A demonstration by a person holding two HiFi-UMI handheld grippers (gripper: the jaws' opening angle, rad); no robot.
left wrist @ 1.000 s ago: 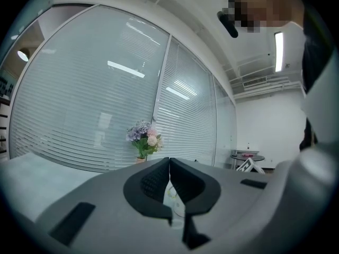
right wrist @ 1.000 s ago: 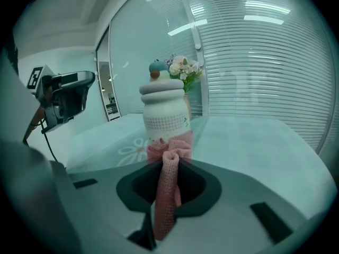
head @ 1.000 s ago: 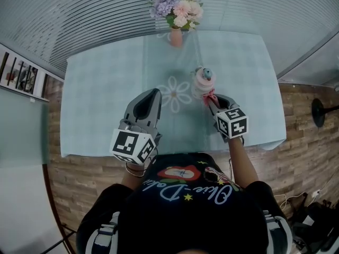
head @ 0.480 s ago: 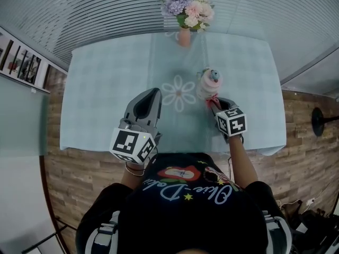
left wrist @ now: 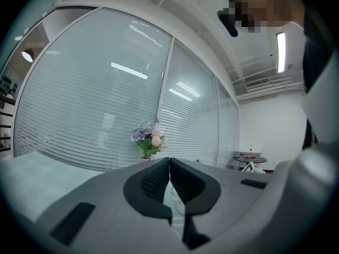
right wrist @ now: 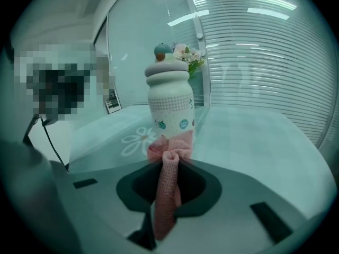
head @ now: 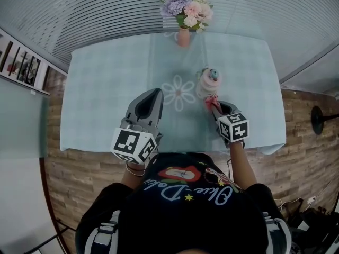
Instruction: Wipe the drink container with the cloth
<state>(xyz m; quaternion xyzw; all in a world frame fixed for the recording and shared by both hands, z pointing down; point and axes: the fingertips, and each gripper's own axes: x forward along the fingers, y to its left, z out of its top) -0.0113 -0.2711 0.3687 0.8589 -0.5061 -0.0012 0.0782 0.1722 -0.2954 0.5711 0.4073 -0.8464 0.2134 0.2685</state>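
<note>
One drink container (right wrist: pixel 169 102) stands upright on the table (head: pixel 106 89), long axis vertical and cap uppermost, just right of a daisy motif (head: pixel 177 92) on the tablecloth. Its body carries small round emblems, but no writing is legible. One pink cloth (right wrist: pixel 167 184) is clamped between the right gripper's (right wrist: pixel 169 160) jaws, its bunched end against the container's lower body. The left gripper (left wrist: pixel 169 163) has its jaws pressed together with nothing between them. One vase of flowers (head: pixel 185 15) stands at the far edge.

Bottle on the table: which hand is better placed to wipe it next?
Right. The right tool is shut on the cloth, whose end sits at the foot of the bottle. The left tool is shut on nothing, off to the side.
</note>
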